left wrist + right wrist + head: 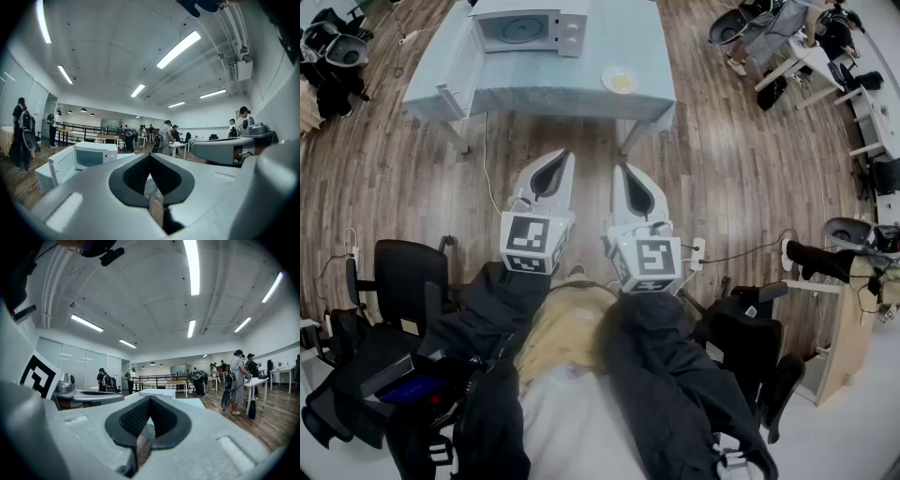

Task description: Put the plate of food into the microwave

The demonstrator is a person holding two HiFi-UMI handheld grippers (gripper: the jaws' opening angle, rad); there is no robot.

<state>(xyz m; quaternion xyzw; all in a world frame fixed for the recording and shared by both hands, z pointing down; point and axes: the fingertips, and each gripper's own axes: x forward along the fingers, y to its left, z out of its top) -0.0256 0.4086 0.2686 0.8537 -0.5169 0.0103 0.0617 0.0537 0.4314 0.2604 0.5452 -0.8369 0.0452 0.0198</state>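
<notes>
Held left gripper (566, 155) and right gripper (617, 169) level, jaws together, empty. Spotted plate of food (621, 81) well ahead of right gripper on worktop (572, 80), near open microwave (525, 28). Judged best: approach, spread jaws, pinch rim level.

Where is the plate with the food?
In the head view, the small white plate of yellow food sits near the front right edge of the pale blue table, right of the white microwave.

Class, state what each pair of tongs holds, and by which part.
Nothing: left tongs and right tongs are both shut and empty.
</notes>
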